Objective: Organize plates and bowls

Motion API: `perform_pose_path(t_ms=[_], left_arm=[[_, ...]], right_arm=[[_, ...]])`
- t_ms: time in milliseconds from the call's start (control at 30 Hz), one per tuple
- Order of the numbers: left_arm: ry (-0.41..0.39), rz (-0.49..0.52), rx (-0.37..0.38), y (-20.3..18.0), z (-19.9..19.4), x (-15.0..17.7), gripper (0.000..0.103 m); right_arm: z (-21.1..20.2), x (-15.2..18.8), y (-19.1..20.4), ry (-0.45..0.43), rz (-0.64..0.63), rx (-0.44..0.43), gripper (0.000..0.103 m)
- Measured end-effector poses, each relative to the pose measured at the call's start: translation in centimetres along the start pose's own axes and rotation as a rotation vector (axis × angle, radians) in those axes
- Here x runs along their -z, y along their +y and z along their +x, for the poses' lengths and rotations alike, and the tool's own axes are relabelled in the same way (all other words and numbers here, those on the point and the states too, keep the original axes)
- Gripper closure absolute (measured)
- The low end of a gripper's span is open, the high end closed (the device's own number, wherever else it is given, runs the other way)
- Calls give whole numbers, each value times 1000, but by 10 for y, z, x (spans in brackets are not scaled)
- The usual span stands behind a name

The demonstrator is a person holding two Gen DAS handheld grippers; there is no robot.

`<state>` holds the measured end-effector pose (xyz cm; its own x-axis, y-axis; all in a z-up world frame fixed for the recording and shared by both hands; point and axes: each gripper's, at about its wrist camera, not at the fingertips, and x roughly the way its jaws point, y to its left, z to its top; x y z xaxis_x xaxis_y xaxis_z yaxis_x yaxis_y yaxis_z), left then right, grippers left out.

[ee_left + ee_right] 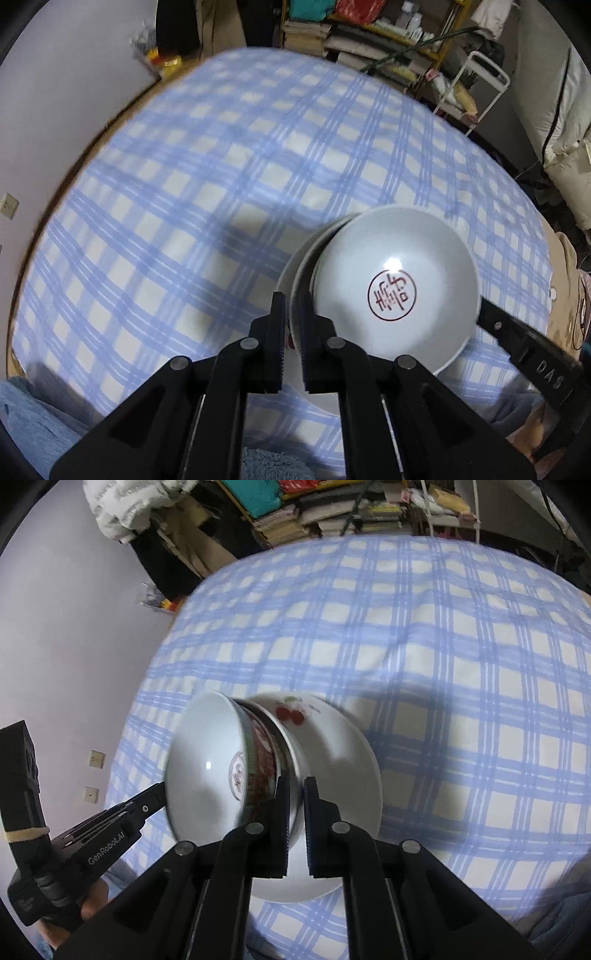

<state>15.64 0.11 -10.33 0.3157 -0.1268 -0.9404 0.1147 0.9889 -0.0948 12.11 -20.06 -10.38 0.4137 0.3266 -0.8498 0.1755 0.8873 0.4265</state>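
Observation:
A white bowl (395,266) with a red round emblem inside and a red pattern outside (207,760) sits nested in a second white bowl (295,280). Under them is a white plate (332,760) painted with red cherries, on the blue checked cloth (184,206). My left gripper (293,317) is shut on the outer bowl's rim at its near left side. My right gripper (296,797) is shut on the lower bowl's rim (293,771), with the plate just right of its fingers. Each gripper shows in the other's view: right gripper (485,308), left gripper (159,794).
The checked cloth stretches far and wide around the stack. Shelves of books and boxes (369,33) stand beyond its far edge, with a white metal rack (476,88) at the right. A pale wall (74,646) runs along the left. A blue fleece (33,417) lies at the near edge.

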Motion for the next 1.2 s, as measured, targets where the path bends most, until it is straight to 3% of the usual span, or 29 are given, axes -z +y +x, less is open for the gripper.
perform_pose_path(t_ms=[233,333,400,533,633,700,800,1000,1133,1200], left_arm=[[-161,64,-134,-4,-51,16,89],[-239,90,-141,-8,-76,21,85],[-281,106,-162,-10,-89,24,80],[-332,141,-188,-15,-104,34,72],[-369,161,-189,-17,-117,46,58],[-401,167,-182,-18,-124,54,40],[-473,161,-162,-19,-139,66,21],[-576,127,-146,-16,-159,79,14],[-667,148,-185,-18,-167,96,13],[-676,168,-185,-20,-169,98,12]], right_arm=[[-58,8,20,-163,-149,-28,93],[-76,14,24,-218,-193,-29,90],[-86,20,26,-242,-225,14,73],[-99,30,27,-263,-263,35,64],[-109,38,24,-292,-273,54,55],[-118,43,23,-328,-287,66,47],[-132,52,24,-398,-322,85,33],[-155,69,26,-596,-378,96,0],[-162,75,26,-664,-393,110,0],[-164,75,24,-677,-383,106,0]])
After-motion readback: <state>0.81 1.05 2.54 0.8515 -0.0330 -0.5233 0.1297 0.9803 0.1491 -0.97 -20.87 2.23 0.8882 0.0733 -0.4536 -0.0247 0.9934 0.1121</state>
